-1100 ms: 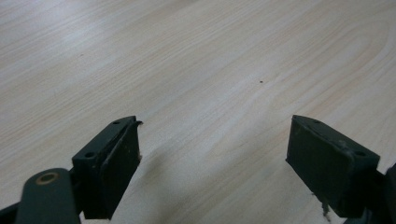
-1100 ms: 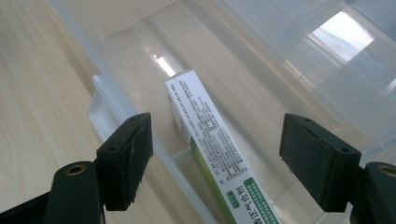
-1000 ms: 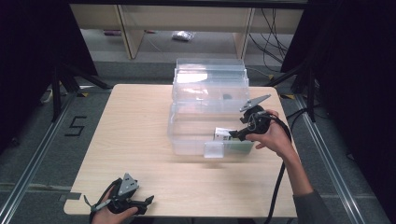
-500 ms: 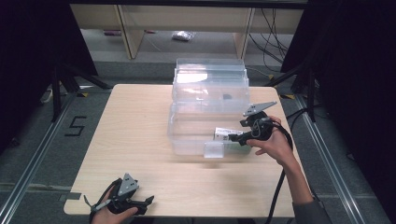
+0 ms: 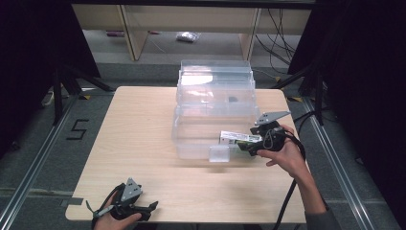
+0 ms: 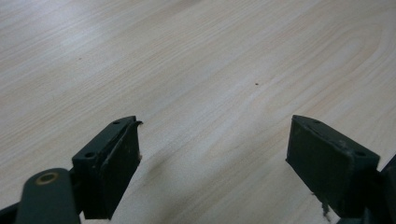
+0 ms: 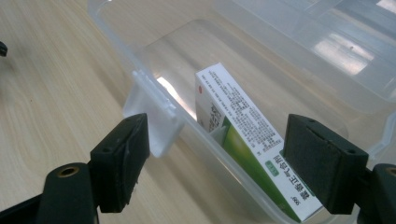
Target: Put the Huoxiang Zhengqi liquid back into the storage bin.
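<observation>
A clear plastic stepped box (image 5: 215,96) stands on the wooden table (image 5: 134,129), its front bin open. A white and green medicine carton (image 5: 233,137) lies tilted in that bin, leaning on the near wall. My right gripper (image 5: 246,143) is at the bin's right front corner. In the right gripper view it (image 7: 217,123) is open, its jaws wide on either side of the carton (image 7: 247,140) and not touching it. My left gripper (image 5: 146,208) rests near the table's front left edge; it (image 6: 215,123) is open over bare wood.
A clear latch tab (image 5: 219,154) sticks out from the bin's front wall (image 7: 140,60). Wooden shelving (image 5: 191,19) stands behind the table. Black stand legs (image 5: 67,81) and cables (image 5: 282,28) flank it. A "5" mark (image 5: 76,129) is on the floor at the left.
My right gripper has drawn back a little toward the person's side while the carton stayed in the bin. The left gripper has not moved.
</observation>
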{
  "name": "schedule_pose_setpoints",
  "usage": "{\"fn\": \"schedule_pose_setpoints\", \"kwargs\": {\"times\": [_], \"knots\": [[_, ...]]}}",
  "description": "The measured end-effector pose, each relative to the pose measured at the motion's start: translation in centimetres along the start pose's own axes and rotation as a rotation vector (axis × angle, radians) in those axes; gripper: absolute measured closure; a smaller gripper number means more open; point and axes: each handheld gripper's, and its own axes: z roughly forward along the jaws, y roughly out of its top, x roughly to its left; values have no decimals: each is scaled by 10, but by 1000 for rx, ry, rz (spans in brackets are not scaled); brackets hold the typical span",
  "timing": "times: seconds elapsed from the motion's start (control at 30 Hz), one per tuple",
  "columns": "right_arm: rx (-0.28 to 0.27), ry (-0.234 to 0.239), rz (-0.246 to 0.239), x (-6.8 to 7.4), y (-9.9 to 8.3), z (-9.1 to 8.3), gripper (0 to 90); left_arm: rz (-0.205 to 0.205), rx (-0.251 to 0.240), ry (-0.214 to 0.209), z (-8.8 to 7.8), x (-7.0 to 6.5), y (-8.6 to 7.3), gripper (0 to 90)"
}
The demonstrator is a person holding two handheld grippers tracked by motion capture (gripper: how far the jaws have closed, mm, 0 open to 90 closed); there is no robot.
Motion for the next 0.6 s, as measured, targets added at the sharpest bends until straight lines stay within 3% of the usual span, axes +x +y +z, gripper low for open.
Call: {"fn": "schedule_pose_setpoints", "kwargs": {"times": [0.1,0.13,0.2,0.23,0.3,0.4,0.43,0.47,0.53,0.6], "knots": [[-16,3,-4,3,-5,-2,234,5,-3,5,0,0,0,166],[7,2,-4,5,-7,-4,235,-1,-4,4,1,0,-1,166],[2,4,7,7,-11,-5,235,-11,-15,6,1,-1,0,166],[-33,2,7,10,-14,-2,235,-14,-18,7,1,-1,0,166],[-14,10,3,12,-18,-4,235,0,-6,7,0,0,0,166],[-15,29,-28,13,-22,-5,235,-2,-7,7,0,0,0,166],[3,25,12,17,-24,-7,236,-11,-16,9,1,-1,0,167],[-12,17,-6,17,-25,-7,236,1,-7,8,0,0,0,167],[-29,17,5,20,-29,-6,236,-1,-5,7,0,0,0,166],[-14,24,4,22,-31,-8,236,-12,-16,8,1,-1,0,166]]}}
